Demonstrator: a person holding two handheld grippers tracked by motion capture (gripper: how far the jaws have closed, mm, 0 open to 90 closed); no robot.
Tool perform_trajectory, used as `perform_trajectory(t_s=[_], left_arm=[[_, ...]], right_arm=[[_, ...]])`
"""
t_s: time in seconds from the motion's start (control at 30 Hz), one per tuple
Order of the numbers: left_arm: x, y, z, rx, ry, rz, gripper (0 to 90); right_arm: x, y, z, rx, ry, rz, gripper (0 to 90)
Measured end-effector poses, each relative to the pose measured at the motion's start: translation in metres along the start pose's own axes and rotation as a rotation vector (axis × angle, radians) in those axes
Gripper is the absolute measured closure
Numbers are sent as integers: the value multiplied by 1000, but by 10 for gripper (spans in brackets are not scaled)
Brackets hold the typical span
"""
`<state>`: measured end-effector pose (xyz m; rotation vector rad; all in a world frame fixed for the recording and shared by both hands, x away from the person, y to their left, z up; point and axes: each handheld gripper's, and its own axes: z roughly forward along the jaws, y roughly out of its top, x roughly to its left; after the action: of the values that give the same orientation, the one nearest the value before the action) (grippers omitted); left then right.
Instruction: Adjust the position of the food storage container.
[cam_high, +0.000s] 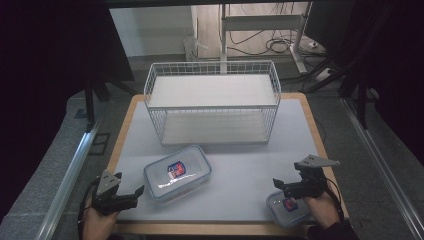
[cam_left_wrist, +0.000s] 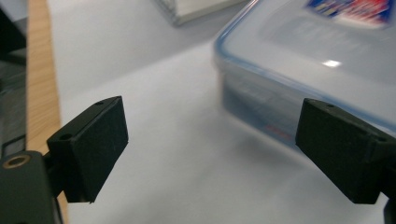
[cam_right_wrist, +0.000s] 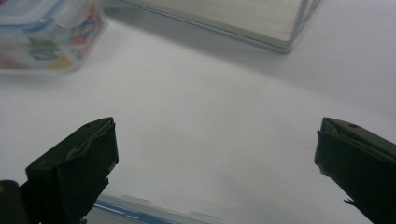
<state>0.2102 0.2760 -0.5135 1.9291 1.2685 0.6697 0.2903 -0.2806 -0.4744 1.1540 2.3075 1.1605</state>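
Approach stage, seemingly: left gripper (cam_high: 134, 192) fingers spread beside big box (cam_high: 177, 173) at lower centre, right gripper (cam_high: 280, 184) fingers spread above small box (cam_high: 288, 207) at lower right; next, closing on each.

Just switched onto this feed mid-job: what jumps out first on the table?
The white wire basket stands at the far middle of the table. A large clear lidded container lies near-left, just beyond the open left gripper. A smaller container sits at the near-right edge under the open right gripper.
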Motion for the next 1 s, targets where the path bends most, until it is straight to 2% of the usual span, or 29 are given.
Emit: perform_trajectory(t_s=[0.03,0.1,0.17,0.23,0.37,0.47,0.77,1.0], left_arm=[[0,0,1,9,7,-4,80],[0,0,1,8,10,-13,77],[1,-2,2,0,-6,-28,75],[1,-3,3,-7,-12,-33,75],[0,-3,5,4,-11,-22,68],[-1,-4,6,12,-10,-16,66],[-1,-4,7,9,-19,-21,61],[-3,-4,9,18,-24,-5,61]], right_arm=[[-1,-2,2,6,-20,-12,0],[-1,-4,5,30,-24,-21,0],[1,-5,7,46,-35,-53,0],[3,-5,6,40,-34,-76,0],[4,-4,4,20,-35,-76,0],[3,-4,4,25,-45,-72,0],[0,-6,-5,8,-78,-58,0],[1,-9,-8,24,-53,-71,0]])
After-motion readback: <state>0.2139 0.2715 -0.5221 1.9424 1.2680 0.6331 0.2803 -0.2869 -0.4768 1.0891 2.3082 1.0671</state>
